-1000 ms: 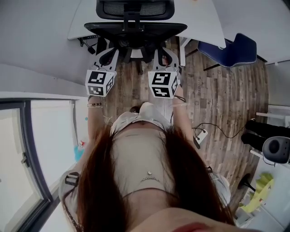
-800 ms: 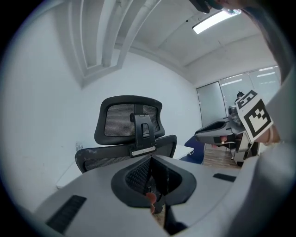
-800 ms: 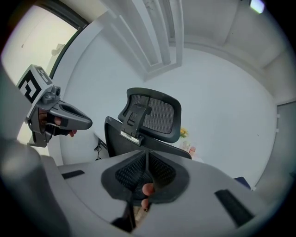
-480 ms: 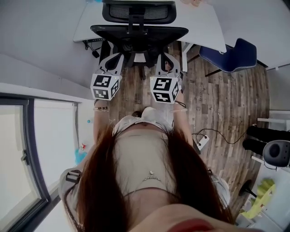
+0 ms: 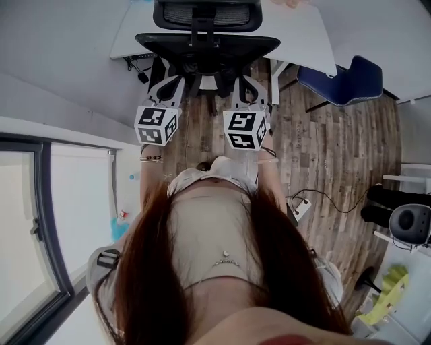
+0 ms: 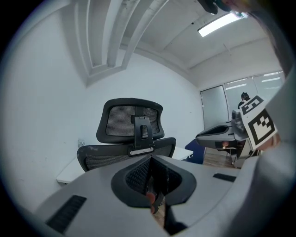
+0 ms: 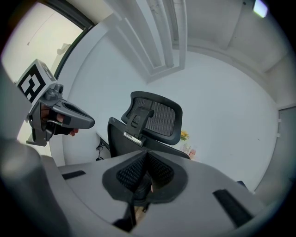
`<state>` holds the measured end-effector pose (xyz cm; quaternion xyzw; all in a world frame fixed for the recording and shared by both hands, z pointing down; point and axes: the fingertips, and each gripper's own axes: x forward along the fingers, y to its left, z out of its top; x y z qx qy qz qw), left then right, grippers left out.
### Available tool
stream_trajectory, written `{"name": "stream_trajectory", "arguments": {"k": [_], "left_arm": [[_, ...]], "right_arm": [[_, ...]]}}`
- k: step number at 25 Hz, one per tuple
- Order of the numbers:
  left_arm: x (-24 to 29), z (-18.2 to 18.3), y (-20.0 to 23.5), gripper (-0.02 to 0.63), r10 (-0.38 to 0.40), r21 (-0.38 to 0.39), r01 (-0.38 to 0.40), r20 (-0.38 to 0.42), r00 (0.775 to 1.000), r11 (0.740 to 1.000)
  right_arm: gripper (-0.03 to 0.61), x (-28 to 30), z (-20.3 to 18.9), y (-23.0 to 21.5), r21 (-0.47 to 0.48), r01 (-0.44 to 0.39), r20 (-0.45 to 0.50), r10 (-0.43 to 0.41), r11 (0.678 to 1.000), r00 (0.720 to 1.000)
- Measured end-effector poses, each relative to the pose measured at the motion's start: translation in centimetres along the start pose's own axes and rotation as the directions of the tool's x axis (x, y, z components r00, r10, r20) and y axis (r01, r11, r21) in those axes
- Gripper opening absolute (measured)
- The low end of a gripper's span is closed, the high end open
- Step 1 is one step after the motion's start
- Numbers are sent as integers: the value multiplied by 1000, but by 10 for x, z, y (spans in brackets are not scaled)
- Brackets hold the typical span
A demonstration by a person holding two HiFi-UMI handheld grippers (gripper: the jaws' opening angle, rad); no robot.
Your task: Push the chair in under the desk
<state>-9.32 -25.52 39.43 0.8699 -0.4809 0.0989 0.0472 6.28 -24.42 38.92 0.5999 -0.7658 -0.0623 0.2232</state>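
A black mesh office chair (image 5: 207,46) with a headrest (image 5: 207,13) stands at the white desk (image 5: 303,34), its back toward me. My left gripper (image 5: 170,84) and right gripper (image 5: 246,84) are side by side just behind the backrest, both shut with nothing between the jaws. In the left gripper view the chair (image 6: 129,122) rises straight ahead of the closed left gripper (image 6: 150,185), and the right gripper (image 6: 222,135) shows beside it. In the right gripper view the chair (image 7: 155,118) stands ahead of the shut right gripper (image 7: 145,178). I cannot tell whether either gripper touches the chair.
A blue chair (image 5: 340,77) stands right of the desk on the wooden floor (image 5: 323,148). A power strip (image 5: 298,209) with its cable lies on the floor at my right. A white wall (image 5: 60,81) and a window (image 5: 40,222) run along the left. Cables (image 5: 138,67) hang under the desk.
The head view has shifted a little. Both grippers stay behind the chair's back, with the left one drawn slightly closer to the right.
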Motion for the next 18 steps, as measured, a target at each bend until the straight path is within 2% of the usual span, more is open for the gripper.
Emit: {"name": "stream_trajectory", "arguments": {"k": [5,18], "left_arm": [[1,-4,-2,5,10,18,-10,-13,1000,1000],[13,-3,-1,5,2,3,-2,-20,1000,1000]], "right_arm": [[26,0,-2,1,-9,-1,4,1,1000,1000],[26,12,-2,0,-16,-2,21,3,1000,1000]]}}
